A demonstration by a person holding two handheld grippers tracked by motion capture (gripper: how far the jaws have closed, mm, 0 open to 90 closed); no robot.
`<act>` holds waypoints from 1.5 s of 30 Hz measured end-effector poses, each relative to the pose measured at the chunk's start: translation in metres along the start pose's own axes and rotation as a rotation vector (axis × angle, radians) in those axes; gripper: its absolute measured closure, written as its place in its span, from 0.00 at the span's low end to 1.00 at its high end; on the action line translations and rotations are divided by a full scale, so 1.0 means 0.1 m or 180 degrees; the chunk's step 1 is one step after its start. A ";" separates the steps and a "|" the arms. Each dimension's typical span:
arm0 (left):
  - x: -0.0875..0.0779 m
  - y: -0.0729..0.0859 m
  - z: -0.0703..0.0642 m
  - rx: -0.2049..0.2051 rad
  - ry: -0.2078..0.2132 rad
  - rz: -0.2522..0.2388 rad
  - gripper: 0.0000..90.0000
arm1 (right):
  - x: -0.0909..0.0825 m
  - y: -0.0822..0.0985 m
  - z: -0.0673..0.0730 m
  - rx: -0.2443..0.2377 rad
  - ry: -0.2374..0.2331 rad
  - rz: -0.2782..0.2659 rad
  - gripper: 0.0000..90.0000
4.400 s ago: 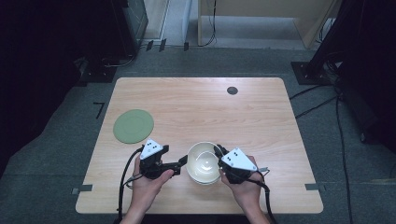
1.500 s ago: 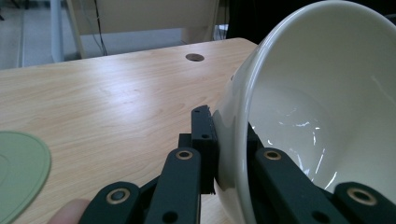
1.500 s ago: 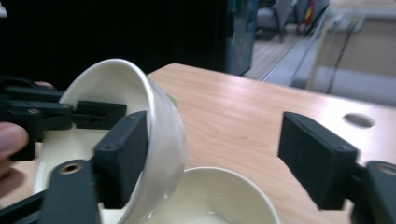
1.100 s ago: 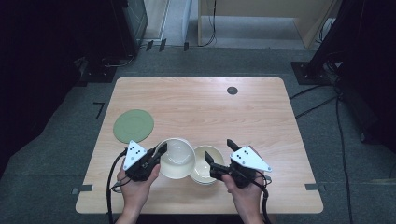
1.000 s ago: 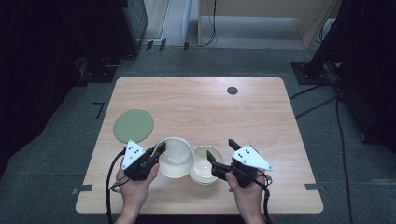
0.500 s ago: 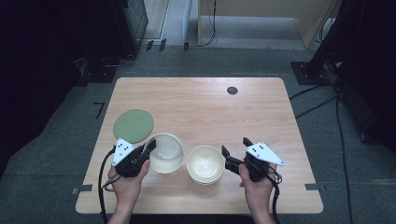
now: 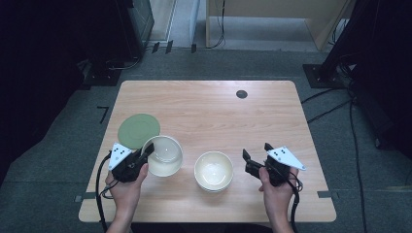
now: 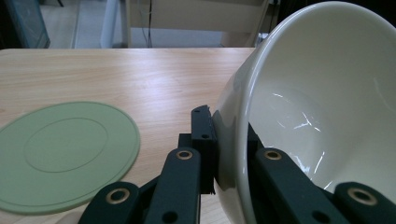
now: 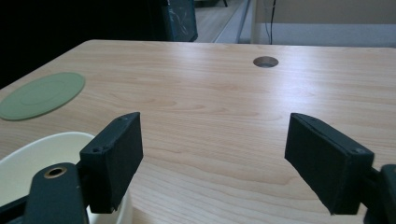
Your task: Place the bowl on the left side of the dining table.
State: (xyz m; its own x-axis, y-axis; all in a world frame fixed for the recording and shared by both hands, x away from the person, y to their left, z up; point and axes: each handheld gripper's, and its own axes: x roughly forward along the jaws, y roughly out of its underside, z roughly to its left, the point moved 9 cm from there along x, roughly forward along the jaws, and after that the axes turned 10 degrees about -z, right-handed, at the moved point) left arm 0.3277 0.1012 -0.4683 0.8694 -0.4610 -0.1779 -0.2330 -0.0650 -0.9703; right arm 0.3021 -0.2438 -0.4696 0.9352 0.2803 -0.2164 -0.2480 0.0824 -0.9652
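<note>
My left claw (image 7: 145,151) grips a white bowl's (image 7: 163,155) rim; my right claw (image 7: 256,154) gapes wide over the pale wooden worktop (image 7: 209,111), grey carpet (image 7: 58,160) around.

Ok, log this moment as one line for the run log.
left claw: shut on bowl rim, tilted, beside green mat | right claw: open, empty | second bowl: on table
</note>
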 end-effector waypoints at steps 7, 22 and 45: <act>-0.01 0.01 0.11 -0.0024 -0.0080 -0.0005 0.94 | 0.01 0.09 -0.16 -0.0008 0.0096 0.0064 0.22; -0.01 0.05 0.31 -0.0079 -0.0208 0.0006 0.94 | 0.03 0.28 -0.54 0.0034 0.0306 0.0162 0.22; -0.02 0.13 0.68 -0.0264 -0.0410 0.0049 0.94 | 0.00 0.67 -1.19 0.0018 0.0721 0.0433 0.22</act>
State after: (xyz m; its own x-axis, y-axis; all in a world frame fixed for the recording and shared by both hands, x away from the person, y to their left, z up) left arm 0.3530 0.1616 -0.4916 0.9129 -0.3455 -0.2174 -0.2773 -0.1340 -0.9514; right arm 0.3155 -0.3521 -0.5516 0.9257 0.0680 -0.3720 -0.3761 0.0643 -0.9243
